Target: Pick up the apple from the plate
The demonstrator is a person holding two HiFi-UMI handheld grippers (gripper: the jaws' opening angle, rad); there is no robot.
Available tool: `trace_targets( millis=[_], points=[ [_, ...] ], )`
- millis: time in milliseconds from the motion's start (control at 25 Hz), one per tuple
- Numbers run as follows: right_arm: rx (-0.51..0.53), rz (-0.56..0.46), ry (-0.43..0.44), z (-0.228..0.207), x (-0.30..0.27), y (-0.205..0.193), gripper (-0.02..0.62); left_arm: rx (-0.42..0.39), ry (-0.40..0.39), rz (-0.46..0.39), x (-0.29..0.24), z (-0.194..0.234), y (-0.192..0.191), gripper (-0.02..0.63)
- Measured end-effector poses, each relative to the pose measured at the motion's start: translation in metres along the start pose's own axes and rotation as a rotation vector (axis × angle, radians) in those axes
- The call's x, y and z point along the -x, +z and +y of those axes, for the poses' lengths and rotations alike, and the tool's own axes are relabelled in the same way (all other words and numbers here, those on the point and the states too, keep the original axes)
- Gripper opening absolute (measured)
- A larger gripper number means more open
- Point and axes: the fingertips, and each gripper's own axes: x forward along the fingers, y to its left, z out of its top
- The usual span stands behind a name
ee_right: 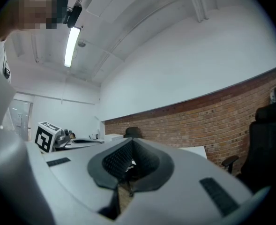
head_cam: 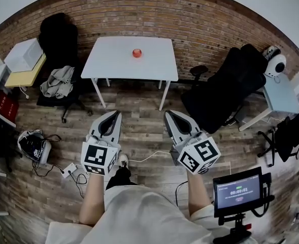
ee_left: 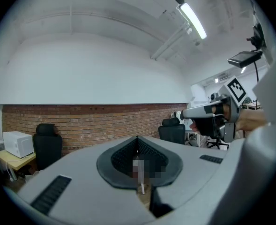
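Red apple [head_cam: 137, 53] sits on the white table [head_cam: 108, 60], near the middle of its far half. It is too small in view to tell what lies under it. The table stands against the brick wall [head_cam: 190, 19], legs on the wooden floor [head_cam: 139, 103]. The apple is well apart from both grippers, which are held side by side over the floor on the near side of the table, pointing level toward it. Left gripper [head_cam: 115, 115]: jaws closed tip to tip, dark ribbed pads meeting at the front, nothing between them. Right gripper [head_cam: 168, 115]: the same, pressed fully together and empty. Left of the table is a black office chair [head_cam: 58, 34], with a grey garment [head_cam: 57, 81] heaped in front of it. At lower right, a small lit screen [head_cam: 238, 191] on a stand.
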Motion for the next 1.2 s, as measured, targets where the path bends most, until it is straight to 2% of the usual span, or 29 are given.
trace_targets(
  millis=[160, 560, 880, 1040, 1200],
  points=[
    [-0.026, -0.014, -0.012, -0.015, -0.009, -0.001, 0.002, 0.002, -0.003, 0.004, -0.011, 0.003, -0.002, 0.006],
    [-0.014, 0.033, -0.005, -0.071, -0.112, -0.009, 0.002, 0.01, -0.021, 0.02, -0.11, 0.078, -0.019, 0.006],
    [-0.05, 0.017, 0.019, -0.089, -0.158, 0.005, 0.002, -0.026, -0.056, 0.021, -0.152, 0.115, -0.012, 0.006],
    [-0.028, 0.031, 0.004, -0.114, -0.212, 0.005, 0.002, -0.025, -0.072, 0.033, -0.197, 0.155, -0.02, 0.006],
    [-0.002, 0.049, 0.002, -0.123, -0.232, 0.002, 0.002, -0.012, -0.079, 0.04, -0.214, 0.169, -0.025, 0.006]
  ],
)
